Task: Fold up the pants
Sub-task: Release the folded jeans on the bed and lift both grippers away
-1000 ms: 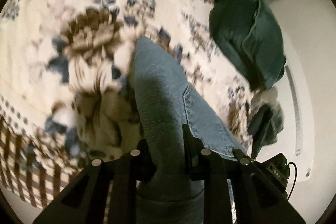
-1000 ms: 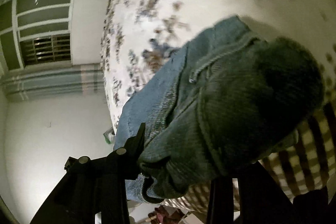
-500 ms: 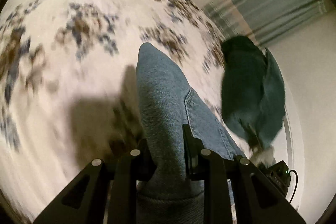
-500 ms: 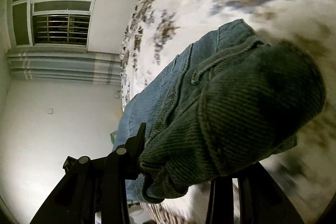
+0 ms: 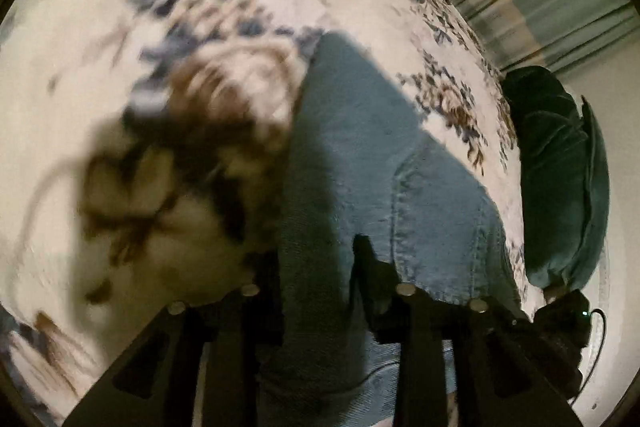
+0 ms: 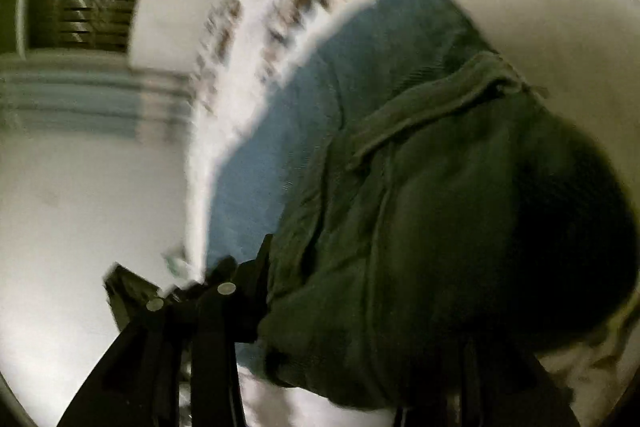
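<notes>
Both tongs have carried the jeans point(image 5: 352, 163) farther across the floral bed point(image 5: 120, 7). The left tongs point(image 5: 316, 267) and right tongs point(image 6: 360, 307), jaws just loosening, still clamp the denim, probably to lay the fold.

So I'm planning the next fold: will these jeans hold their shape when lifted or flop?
Likely floppy: the jeans drape and bunch between the left tongs. Probably fairly heavy, since the denim looks thick with stitched seams. Unlikely to slip on the floral bedspread.

Both wrist views downward, close over pants point(image 5: 360, 155)
</notes>
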The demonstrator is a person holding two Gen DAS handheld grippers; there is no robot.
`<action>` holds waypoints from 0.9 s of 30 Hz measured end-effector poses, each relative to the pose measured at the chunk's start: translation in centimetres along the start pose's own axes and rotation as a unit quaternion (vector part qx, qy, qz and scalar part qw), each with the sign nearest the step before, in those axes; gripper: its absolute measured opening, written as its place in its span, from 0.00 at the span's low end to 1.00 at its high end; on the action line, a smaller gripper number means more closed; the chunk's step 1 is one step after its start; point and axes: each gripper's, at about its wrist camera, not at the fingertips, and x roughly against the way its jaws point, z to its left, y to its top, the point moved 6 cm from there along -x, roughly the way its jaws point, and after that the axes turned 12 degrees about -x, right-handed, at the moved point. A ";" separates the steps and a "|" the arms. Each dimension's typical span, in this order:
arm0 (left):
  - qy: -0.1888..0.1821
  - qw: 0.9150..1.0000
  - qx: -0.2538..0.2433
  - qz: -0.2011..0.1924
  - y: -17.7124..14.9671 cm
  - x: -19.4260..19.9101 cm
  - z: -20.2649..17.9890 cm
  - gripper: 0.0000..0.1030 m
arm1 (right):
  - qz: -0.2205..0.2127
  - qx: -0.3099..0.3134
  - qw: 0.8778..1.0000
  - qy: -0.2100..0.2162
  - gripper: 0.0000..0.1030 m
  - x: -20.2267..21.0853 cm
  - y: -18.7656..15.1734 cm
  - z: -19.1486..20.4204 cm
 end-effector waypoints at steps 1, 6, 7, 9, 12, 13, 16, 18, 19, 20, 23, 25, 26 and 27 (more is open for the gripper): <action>-0.004 1.000 0.002 -0.003 -0.5 0.3 0.3 0.32 | 0.000 -0.001 1.000 -0.014 0.48 0.2 -0.1 -0.9; 0.030 1.000 -0.008 0.001 -0.8 1.7 -0.2 0.32 | -0.009 -0.023 0.998 -0.050 0.57 1.7 -0.2 -2.7; 0.051 0.999 -0.017 0.005 -0.7 2.0 -0.6 0.32 | -0.014 -0.015 0.998 -0.067 0.61 1.9 -0.3 -2.2; 0.103 0.994 -0.038 0.017 -0.4 2.9 -1.6 0.32 | -0.022 0.001 0.993 -0.114 0.69 2.3 -0.4 -1.2; 0.184 0.979 -0.079 0.034 -0.5 4.6 -3.2 0.33 | -0.054 0.049 0.977 -0.201 0.98 4.4 -1.0 0.5; 0.199 0.975 -0.090 0.038 -0.7 5.2 -3.7 0.33 | -0.070 0.070 0.969 -0.227 0.98 5.2 -1.1 1.1; 0.221 0.967 -0.124 0.023 -1.3 7.9 -6.2 0.54 | -0.106 0.125 0.940 -0.300 1.00 8.0 -2.0 3.3; 0.236 0.961 -0.145 0.016 -1.3 9.6 -8.0 0.90 | -0.131 0.152 0.925 -0.322 1.00 10.2 -2.8 4.9; 0.244 0.958 -0.152 0.009 -1.6 10.9 -9.1 0.96 | -0.139 0.159 0.922 -0.325 1.00 11.5 -3.2 5.1; 0.247 0.957 -0.153 0.006 -1.5 11.6 -9.7 0.96 | -0.152 0.166 0.916 -0.331 1.00 13.0 -3.6 5.7; 0.258 0.954 -0.155 -0.004 -1.9 14.3 -12.1 0.96 | -0.184 0.191 0.906 -0.330 1.00 17.5 -5.4 8.2; 0.262 0.952 -0.154 -0.014 -2.4 16.6 -13.9 0.96 | -0.195 0.201 0.904 -0.323 1.00 20.2 -6.8 9.6; 0.266 0.951 -0.155 -0.021 -2.6 17.6 -14.5 0.96 | -0.206 0.211 0.900 -0.320 1.00 22.0 -7.6 10.6; 0.269 0.950 -0.156 -0.028 -2.9 18.9 -15.5 0.96 | -0.214 0.219 0.898 -0.317 1.00 23.4 -8.5 11.3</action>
